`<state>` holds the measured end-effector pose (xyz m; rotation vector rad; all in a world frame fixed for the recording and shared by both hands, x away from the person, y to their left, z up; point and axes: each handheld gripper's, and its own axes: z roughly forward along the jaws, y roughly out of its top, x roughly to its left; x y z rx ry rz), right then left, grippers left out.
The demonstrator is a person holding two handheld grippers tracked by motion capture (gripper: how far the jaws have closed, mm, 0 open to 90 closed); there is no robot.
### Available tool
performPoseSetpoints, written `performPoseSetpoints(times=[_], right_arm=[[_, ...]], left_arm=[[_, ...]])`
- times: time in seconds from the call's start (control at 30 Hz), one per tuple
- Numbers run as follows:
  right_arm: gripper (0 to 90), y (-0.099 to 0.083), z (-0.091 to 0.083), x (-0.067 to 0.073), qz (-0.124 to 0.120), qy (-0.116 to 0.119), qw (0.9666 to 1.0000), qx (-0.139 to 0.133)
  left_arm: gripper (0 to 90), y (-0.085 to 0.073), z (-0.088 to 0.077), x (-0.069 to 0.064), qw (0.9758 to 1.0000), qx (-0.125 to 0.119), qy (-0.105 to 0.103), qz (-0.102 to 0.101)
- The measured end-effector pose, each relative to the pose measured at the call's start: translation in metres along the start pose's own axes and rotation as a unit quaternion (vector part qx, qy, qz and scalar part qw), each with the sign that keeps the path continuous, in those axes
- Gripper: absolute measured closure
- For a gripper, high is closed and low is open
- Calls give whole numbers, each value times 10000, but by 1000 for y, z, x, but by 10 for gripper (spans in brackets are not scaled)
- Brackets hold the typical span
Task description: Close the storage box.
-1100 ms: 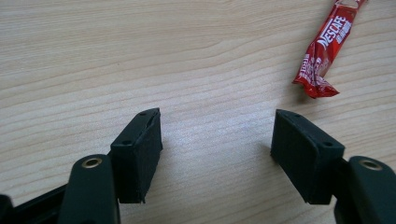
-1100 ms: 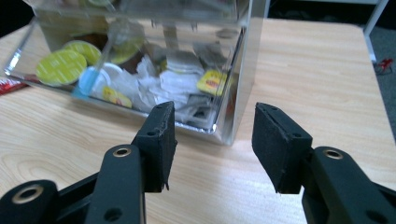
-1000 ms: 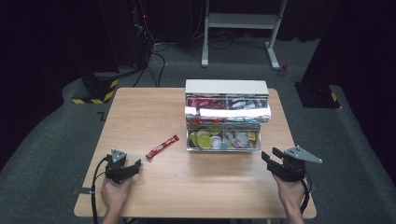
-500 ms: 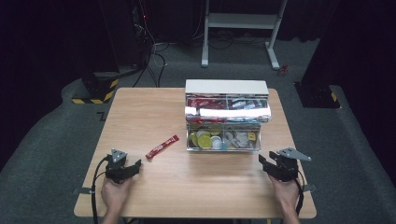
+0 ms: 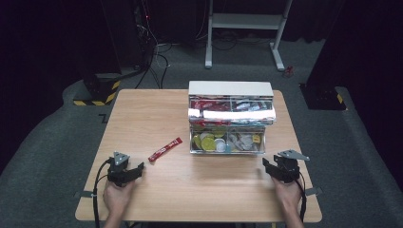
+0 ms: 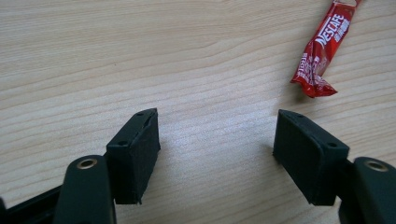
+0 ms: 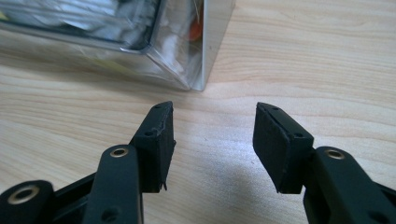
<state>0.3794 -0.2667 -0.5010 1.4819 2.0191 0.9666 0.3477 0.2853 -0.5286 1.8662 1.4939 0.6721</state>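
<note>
A red Nescafe sachet (image 5: 165, 149) lies flat on the wooden table (image 5: 152, 114), left of a clear tiered organizer box (image 5: 231, 118). The sachet (image 6: 322, 49) appears up and to the right of my left gripper (image 6: 217, 135), which is open with bare wood between its jaws. That left gripper (image 5: 134, 171) rests near the table's front left. My right gripper (image 5: 269, 166) sits near the front right, open and empty. Just ahead and left of the right gripper (image 7: 212, 126) is the box's clear corner (image 7: 196, 46).
The organizer holds red sachets in its upper tier and yellow, green and white capsules in the lower one. Dark floor, cables and a white metal stand (image 5: 247, 28) lie beyond the table's far edge. A black-yellow striped base (image 5: 95, 92) stands at the far left.
My right gripper has shifted left and a little nearer the box's front right corner. The left gripper and the sachet have stayed put.
</note>
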Motion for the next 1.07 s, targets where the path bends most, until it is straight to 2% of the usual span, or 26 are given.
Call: performPoseSetpoints(times=[0.27, 0.33, 0.6, 0.7, 0.83, 1.07], right_arm=[[479, -4, 10, -2, 40, -111, 9998, 131], [479, -5, 13, -2, -18, -190, 9997, 174], [479, -6, 21, 1, -59, -259, 9993, 264], [465, -6, 23, 2, -165, -285, 9992, 227], [415, -6, 26, 0, -165, -271, 9994, 161], [410, -6, 26, -1, -145, -279, 9994, 169]], left_arm=[[317, 0, 0, 0, 10000, -3, 7, 0], [317, 0, 0, 0, 10000, -3, 3, -1], [316, 0, 0, 0, 10000, 3, 10, 31], [316, 0, 0, 0, 10000, 4, 9, 31], [315, 0, 0, 0, 10000, 4, 6, 33], [326, 0, 0, 0, 10000, -1, 27, 4]])
